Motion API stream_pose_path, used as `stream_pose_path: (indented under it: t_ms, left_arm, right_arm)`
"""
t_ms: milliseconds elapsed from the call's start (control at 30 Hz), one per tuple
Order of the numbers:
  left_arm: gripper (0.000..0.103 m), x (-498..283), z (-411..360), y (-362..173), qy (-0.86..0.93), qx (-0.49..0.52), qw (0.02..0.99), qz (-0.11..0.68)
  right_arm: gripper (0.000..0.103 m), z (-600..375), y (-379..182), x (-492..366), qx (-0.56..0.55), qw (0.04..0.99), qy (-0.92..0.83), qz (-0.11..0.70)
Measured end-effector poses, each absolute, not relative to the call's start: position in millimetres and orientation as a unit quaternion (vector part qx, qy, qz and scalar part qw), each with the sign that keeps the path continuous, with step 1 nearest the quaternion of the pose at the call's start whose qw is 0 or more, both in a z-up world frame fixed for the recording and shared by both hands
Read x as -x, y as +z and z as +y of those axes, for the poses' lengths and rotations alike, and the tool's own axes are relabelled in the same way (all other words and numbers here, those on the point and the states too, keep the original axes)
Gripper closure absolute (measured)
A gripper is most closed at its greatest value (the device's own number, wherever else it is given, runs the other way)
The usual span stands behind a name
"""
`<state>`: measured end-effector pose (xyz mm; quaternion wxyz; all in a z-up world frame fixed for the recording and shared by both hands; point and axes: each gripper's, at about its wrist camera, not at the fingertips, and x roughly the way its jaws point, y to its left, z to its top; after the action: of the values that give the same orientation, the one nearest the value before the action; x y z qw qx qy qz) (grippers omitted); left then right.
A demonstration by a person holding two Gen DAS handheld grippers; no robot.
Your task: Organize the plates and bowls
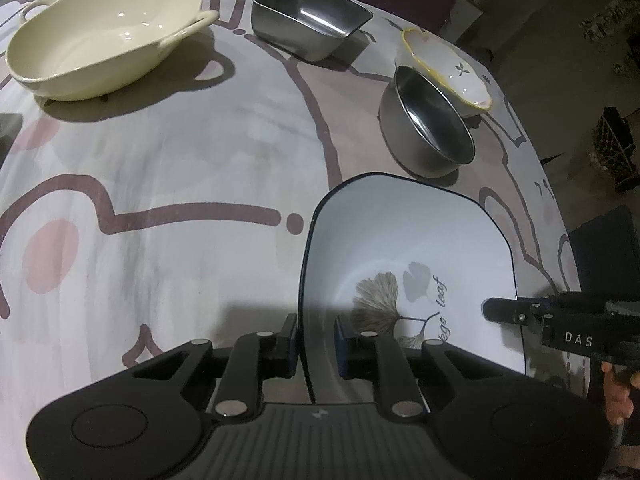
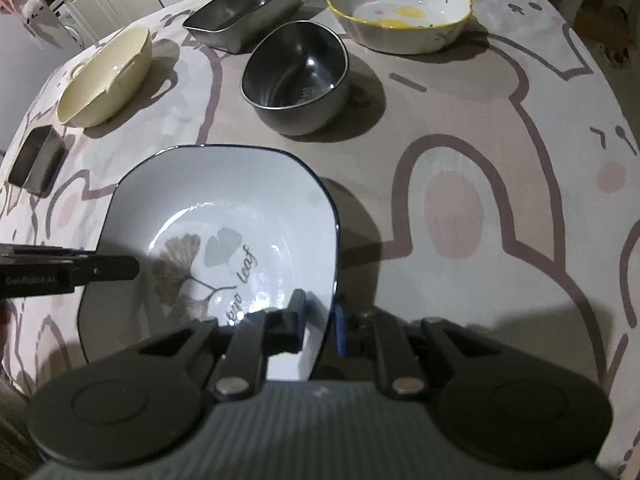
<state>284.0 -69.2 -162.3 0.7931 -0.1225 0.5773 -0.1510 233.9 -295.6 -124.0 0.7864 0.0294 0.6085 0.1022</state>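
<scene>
The square bowl [image 1: 412, 256] sits at the table's [image 1: 180, 168] near edge, gripped from both sides. The left gripper [image 1: 316, 342] pinches its left rim, one finger inside and one outside; the right gripper [image 2: 320, 320] clamps the right rim likewise. Behind stand a steel bowl [image 2: 296, 80], flower bowl [image 2: 400, 12], steel tray [image 2: 244, 8] and cream dish [image 1: 104, 32].

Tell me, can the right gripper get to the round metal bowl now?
Probably not yet. The right gripper is shut on the rim of the white square plate, so it is busy. The round metal bowl sits just beyond that plate with nothing between them.
</scene>
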Motion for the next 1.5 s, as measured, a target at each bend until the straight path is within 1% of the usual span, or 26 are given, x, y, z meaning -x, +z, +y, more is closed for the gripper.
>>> stream_pose_path:
  t_ms: [533,700,767,833,867,900,967,1033,1100,1133,1200,1233,1267,1300,1400,1500]
  left_arm:
    - [0.085,-282.7,-70.2,-160.6,-0.157,0.112,0.79,0.582]
    - [0.078,-282.1,-67.0,-158.5,-0.152,0.112,0.792,0.581]
    - [0.071,-281.0,-66.0,-158.2,-0.153,0.112,0.791,0.582]
    - [0.068,-280.0,-65.5,-157.4,-0.155,0.111,0.79,0.582]
    - [0.066,-279.4,-65.6,-156.6,-0.156,0.111,0.791,0.582]
    - [0.065,-278.5,-65.6,-155.8,-0.157,0.11,0.791,0.581]
    - [0.061,-276.7,-65.5,-153.7,-0.159,0.109,0.792,0.579]
    - [0.059,-274.3,-65.5,-151.6,-0.159,0.106,0.794,0.577]
    - [0.055,-273.0,-65.6,-149.7,-0.159,0.104,0.797,0.573]
    - [0.052,-272.3,-65.7,-148.5,-0.159,0.102,0.798,0.572]
    - [0.046,-270.4,-66.5,-145.9,-0.159,0.094,0.802,0.569]
    - [0.04,-270.1,-67.0,-144.9,-0.158,0.09,0.804,0.567]
    - [0.035,-268.6,-67.4,-143.5,-0.157,0.084,0.806,0.565]
    - [0.032,-267.4,-67.7,-142.4,-0.158,0.08,0.808,0.562]
    - [0.025,-263.6,-68.7,-138.7,-0.159,0.066,0.812,0.558]
    - [0.016,-259.4,-69.4,-133.8,-0.161,0.057,0.816,0.552]
  right_arm:
    - [0.086,-296.6,-123.8,-235.7,-0.033,0.789,0.099,0.605]
    - [0.084,-298.1,-123.4,-235.7,-0.034,0.789,0.098,0.606]
    - [0.084,-298.4,-123.1,-235.4,-0.034,0.79,0.097,0.605]
    - [0.083,-298.5,-122.5,-234.7,-0.034,0.791,0.096,0.604]
    - [0.08,-298.5,-122.5,-234.2,-0.033,0.791,0.095,0.603]
    - [0.072,-298.9,-122.3,-233.8,-0.033,0.791,0.095,0.604]
    - [0.064,-299.2,-121.2,-232.2,-0.031,0.791,0.093,0.603]
    - [0.062,-299.2,-119.2,-230.0,-0.028,0.793,0.094,0.601]
    - [0.058,-299.8,-117.2,-227.1,-0.027,0.795,0.094,0.599]
    - [0.056,-300.2,-116.1,-225.3,-0.026,0.795,0.094,0.598]
    - [0.05,-301.6,-114.8,-222.3,-0.024,0.797,0.095,0.597]
    - [0.047,-302.2,-113.9,-220.1,-0.024,0.797,0.095,0.595]
    - [0.039,-302.6,-113.1,-218.7,-0.024,0.798,0.095,0.595]
    - [0.032,-303.2,-112.0,-216.4,-0.025,0.798,0.095,0.594]
    - [0.027,-304.0,-107.7,-210.4,-0.025,0.802,0.1,0.589]
    - [0.019,-303.9,-101.1,-203.9,-0.02,0.807,0.101,0.582]
